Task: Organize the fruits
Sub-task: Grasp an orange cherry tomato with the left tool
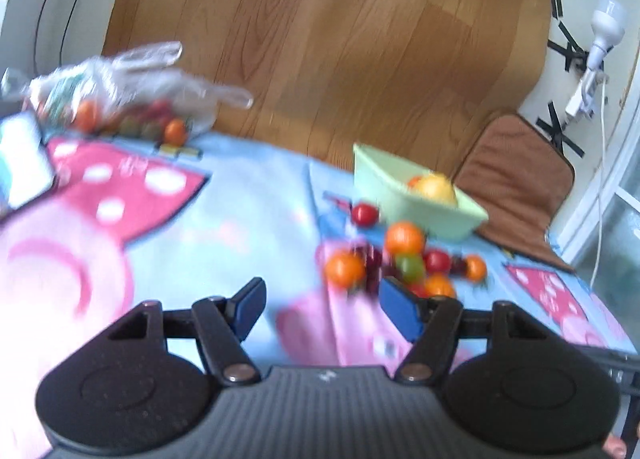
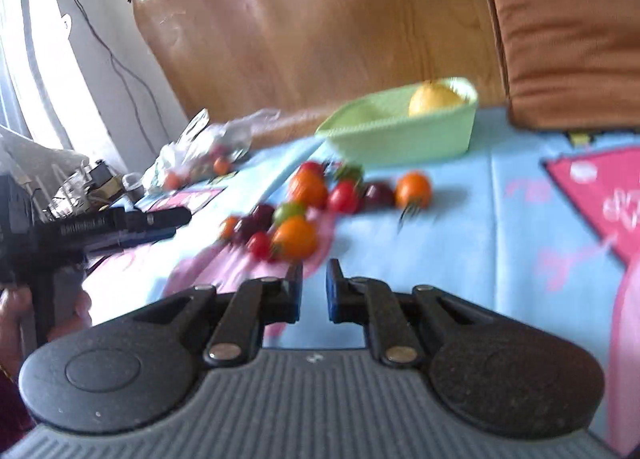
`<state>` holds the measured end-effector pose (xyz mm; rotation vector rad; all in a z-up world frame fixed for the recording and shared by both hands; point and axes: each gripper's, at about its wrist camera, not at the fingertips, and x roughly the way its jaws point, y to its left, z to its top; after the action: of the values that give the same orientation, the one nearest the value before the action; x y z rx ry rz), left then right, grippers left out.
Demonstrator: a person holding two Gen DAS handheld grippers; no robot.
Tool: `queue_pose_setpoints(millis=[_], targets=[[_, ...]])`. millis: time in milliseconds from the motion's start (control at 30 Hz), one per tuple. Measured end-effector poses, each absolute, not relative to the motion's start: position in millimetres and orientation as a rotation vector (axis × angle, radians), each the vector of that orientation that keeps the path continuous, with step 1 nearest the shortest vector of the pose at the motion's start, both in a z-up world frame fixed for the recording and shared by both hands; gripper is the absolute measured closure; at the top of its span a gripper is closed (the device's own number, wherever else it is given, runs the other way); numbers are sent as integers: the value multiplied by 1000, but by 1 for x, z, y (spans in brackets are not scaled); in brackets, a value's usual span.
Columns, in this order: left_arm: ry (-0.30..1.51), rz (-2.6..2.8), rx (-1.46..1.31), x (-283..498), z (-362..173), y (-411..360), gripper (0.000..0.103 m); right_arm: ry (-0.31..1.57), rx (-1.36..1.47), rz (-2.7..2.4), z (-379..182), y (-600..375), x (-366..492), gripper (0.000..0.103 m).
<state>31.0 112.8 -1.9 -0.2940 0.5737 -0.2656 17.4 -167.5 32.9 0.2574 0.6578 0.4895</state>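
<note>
1. In the left wrist view the left gripper (image 1: 322, 309) stood at the bottom centre of the frame, its blue-padded fingers (image 1: 250, 309) set well apart with nothing between them — only the patterned tablecloth (image 1: 248, 195) showed in the gap.
2. Its right-hand finger reached the near edge of the pile of small tomatoes (image 1: 404, 259), right of centre; blur left it unclear whether it touched any.
3. In the right wrist view the right gripper (image 2: 314, 291) sat at the bottom centre with its jaws drawn in to a narrow slit and nothing gripped.
4. Just beyond its fingertips, in the middle of that frame, lay the same tomatoes — orange, red, dark and one green — loose on the cloth and not touched by the pads.
5. The pale green bowl (image 2: 404, 135) stood behind the pile, upper right of centre, with a yellow fruit (image 2: 432, 99) inside it.
6. A clear plastic bag (image 1: 124, 95) holding more tomatoes lay at the upper left of the left wrist view, well apart from the pile.
7. At the left edge of the right wrist view a hand (image 2: 16, 315) held the handle of the other gripper.
</note>
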Motion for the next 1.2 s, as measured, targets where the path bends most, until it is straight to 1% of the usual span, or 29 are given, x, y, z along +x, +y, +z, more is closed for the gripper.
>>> queue_pose_setpoints(millis=[33, 100, 133, 167, 300, 400, 533, 600, 700, 767, 833, 867, 900, 967, 1033, 1067, 1100, 1133, 1167, 1200], targets=[[577, -261, -289, 26, -3, 112, 43, 651, 231, 484, 33, -163, 11, 88], [509, -255, -233, 18, 3, 106, 38, 623, 187, 473, 35, -155, 4, 88], [510, -247, -204, 19, 3, 101, 38, 634, 192, 479, 34, -152, 4, 88], [530, -249, -183, 21, 3, 96, 41, 652, 198, 486, 32, -150, 7, 88], [563, -250, -166, 25, 1, 92, 42, 661, 150, 494, 33, -136, 8, 88], [585, -288, -174, 36, 4, 97, 49, 659, 115, 506, 33, -127, 14, 88], [544, -363, -107, 58, 19, 99, 53, 633, 28, 523, 38, -107, 24, 87], [517, -430, -57, 68, 20, 99, 53, 619, -12, 512, 37, -98, 29, 87], [546, -544, 8, 83, 14, 97, 51, 620, -46, 505, 34, -89, 39, 87], [575, -571, 34, 89, 7, 95, 51, 617, -72, 496, 33, -85, 43, 85], [617, -610, 5, 98, 3, 97, 50, 616, -90, 488, 32, -83, 48, 75], [618, -623, -3, 100, 3, 97, 50, 621, -94, 488, 31, -82, 51, 74], [614, -623, 5, 102, 3, 96, 50, 631, -99, 487, 30, -81, 55, 70], [630, -629, 4, 106, 2, 93, 49, 660, -100, 486, 28, -77, 62, 69], [627, -630, -9, 107, 1, 92, 52, 672, -83, 482, 27, -78, 67, 67], [622, -625, -8, 106, 1, 91, 53, 676, -69, 483, 27, -80, 69, 68], [612, -617, 0, 104, 1, 90, 54, 677, -56, 480, 27, -82, 70, 73], [602, -605, 8, 101, 2, 90, 56, 677, -43, 472, 27, -86, 70, 82], [591, -597, 14, 96, 3, 89, 65, 680, -36, 470, 27, -88, 68, 84], [586, -575, 23, 90, 3, 89, 74, 683, -22, 468, 27, -92, 65, 90]])
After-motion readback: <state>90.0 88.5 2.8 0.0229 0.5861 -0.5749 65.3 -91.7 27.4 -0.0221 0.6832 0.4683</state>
